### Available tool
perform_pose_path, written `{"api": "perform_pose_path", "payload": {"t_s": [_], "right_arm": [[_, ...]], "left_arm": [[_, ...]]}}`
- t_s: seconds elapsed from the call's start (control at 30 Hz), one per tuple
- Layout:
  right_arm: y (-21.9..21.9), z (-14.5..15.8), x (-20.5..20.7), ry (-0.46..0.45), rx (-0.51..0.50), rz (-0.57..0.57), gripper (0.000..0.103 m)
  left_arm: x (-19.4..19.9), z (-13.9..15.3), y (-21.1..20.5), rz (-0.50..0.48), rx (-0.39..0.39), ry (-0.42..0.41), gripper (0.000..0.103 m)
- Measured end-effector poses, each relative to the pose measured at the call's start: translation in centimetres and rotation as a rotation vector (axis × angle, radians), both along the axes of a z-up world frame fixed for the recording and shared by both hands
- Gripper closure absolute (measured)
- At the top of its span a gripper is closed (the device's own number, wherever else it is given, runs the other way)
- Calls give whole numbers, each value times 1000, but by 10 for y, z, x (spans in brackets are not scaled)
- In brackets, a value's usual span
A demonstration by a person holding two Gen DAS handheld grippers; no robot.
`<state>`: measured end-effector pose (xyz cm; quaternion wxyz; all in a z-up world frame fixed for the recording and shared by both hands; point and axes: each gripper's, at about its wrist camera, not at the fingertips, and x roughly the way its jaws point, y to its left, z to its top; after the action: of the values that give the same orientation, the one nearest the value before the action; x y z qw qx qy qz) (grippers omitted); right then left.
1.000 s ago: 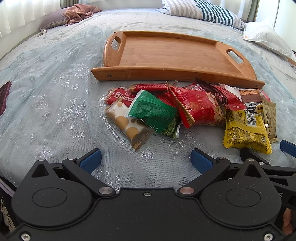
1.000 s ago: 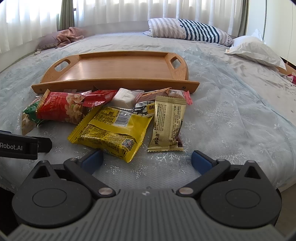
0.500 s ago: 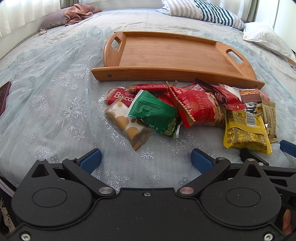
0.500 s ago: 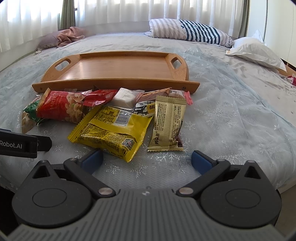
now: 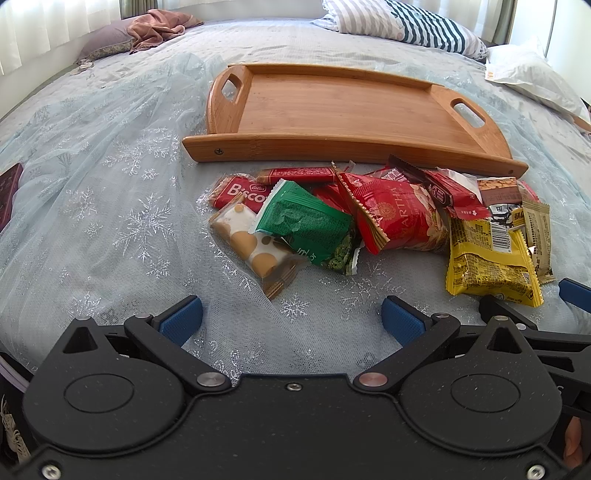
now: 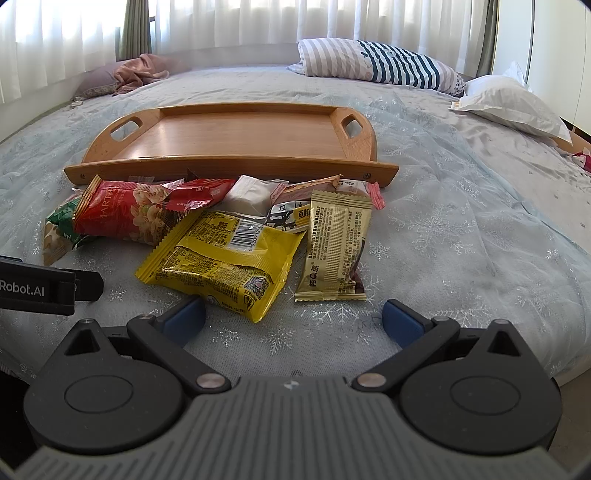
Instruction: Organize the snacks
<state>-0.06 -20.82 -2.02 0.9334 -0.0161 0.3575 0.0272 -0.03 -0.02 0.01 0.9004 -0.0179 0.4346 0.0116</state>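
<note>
An empty wooden tray lies on the bed. In front of it is a pile of several snack packs: a green pack, a red nut bag, a yellow pack, a gold bar, a Biscoff pack and a clear cookie pack. My left gripper is open and empty, just short of the cookie pack. My right gripper is open and empty, just short of the yellow pack and gold bar.
The bed has a pale snowflake cover. A striped pillow and a white pillow lie at the far right, a pink cloth at the far left. A dark object sits at the left edge.
</note>
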Motion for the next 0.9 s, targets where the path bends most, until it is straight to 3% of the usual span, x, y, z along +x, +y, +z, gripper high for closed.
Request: {"api": "perform_pose_path", "payload": {"t_s": [0.43,0.6,0.7,0.77,0.9], "right_arm": [[-2,-3,-11,-63,9,25,0],[-5,-2,-13,-87,33,24,0],[-4,1,-18,-103,24,28,0],[-4,5,-21,-117,27,46,0],[-2,13,-27,-149,53,62,8]], "left_arm": [[-6,1,3,-15,-6,-39,0],[-17,-8,6,-31,-4,-133,0],[-22,-5,7,-42,-2,-135,0],[-21,1,11,-29,-36,-126,4],[-22,16,18,-15,-93,-161,26]]}}
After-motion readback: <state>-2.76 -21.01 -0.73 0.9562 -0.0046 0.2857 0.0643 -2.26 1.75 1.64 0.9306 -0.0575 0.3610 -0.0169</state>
